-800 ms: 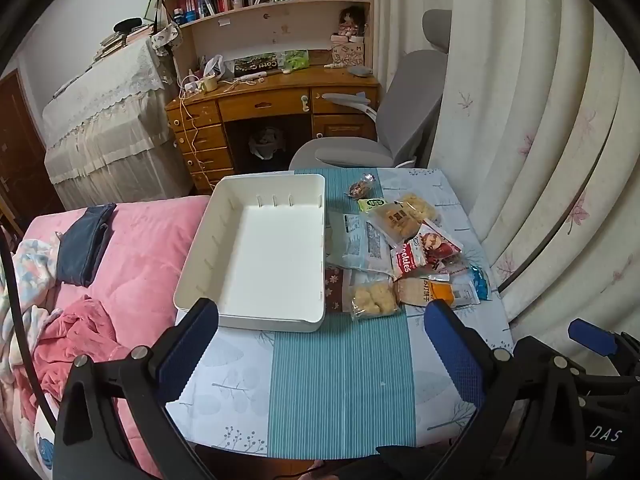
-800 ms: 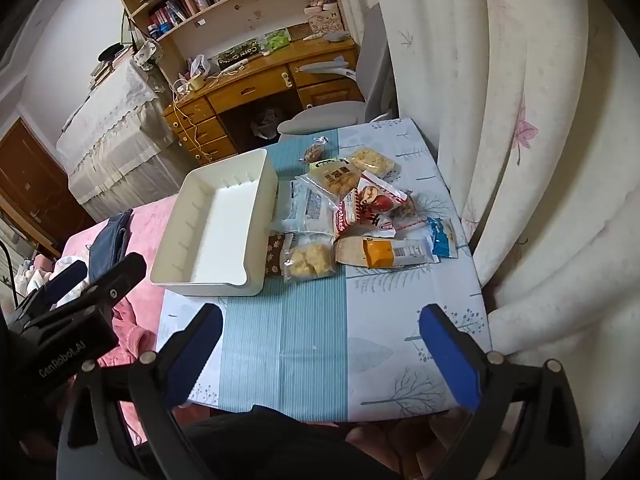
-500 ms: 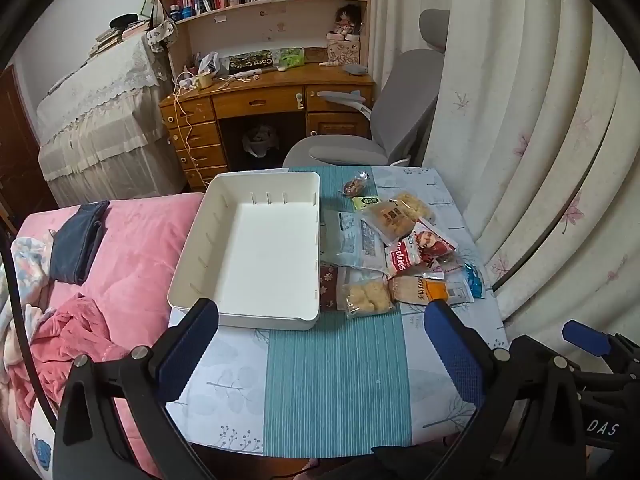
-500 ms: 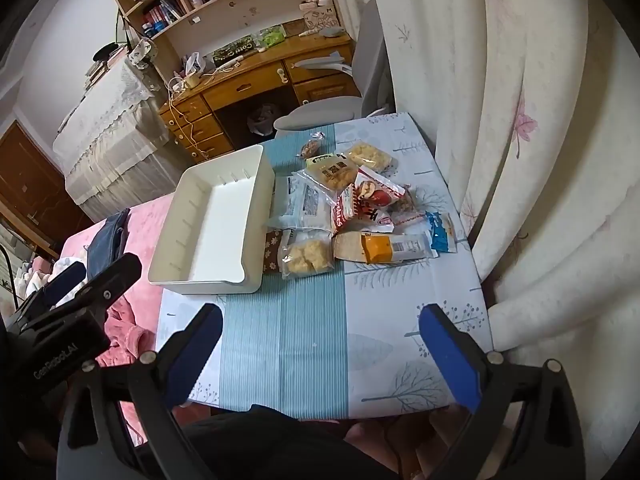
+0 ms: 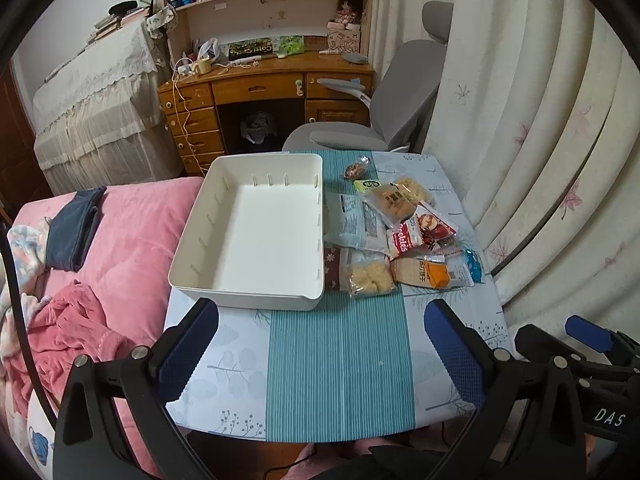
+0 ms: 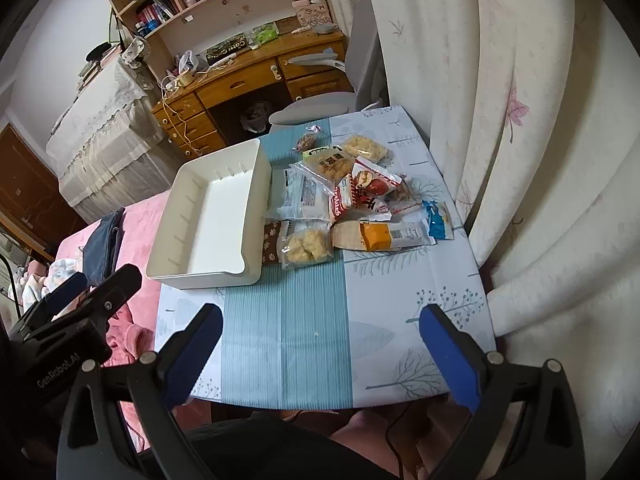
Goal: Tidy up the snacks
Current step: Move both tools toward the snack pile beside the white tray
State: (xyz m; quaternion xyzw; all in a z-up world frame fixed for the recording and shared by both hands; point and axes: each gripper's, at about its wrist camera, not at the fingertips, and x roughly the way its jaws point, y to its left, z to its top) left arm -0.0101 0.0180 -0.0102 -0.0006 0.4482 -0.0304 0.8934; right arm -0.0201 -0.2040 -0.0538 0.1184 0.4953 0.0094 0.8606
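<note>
An empty white tray [image 5: 188, 272] [image 6: 256, 184] sits on the left part of the small table. Right of it lies a pile of several snack packs: a clear bag of pale puffs [image 5: 370, 278] [image 6: 306, 250], an orange-banded pack [image 5: 430, 274] [image 6: 380, 236], a red and white pack [image 5: 416, 232] [image 6: 368, 192], a pale blue pack [image 5: 354, 222] [image 6: 304, 196] and a small blue packet [image 5: 474, 266] [image 6: 438, 220]. My left gripper [image 5: 320, 344] and my right gripper [image 6: 320, 352] are both open and empty, held above the table's near edge.
The table carries a blue and teal cloth [image 5: 340, 360]. A pink bed [image 5: 128, 240] adjoins its left side, curtains [image 5: 540, 140] hang at its right. A grey chair [image 5: 380, 120] and a wooden desk [image 5: 260, 88] stand behind.
Both grippers have drawn back and risen a little, so the table looks slightly farther away. Nothing on the table has moved.
</note>
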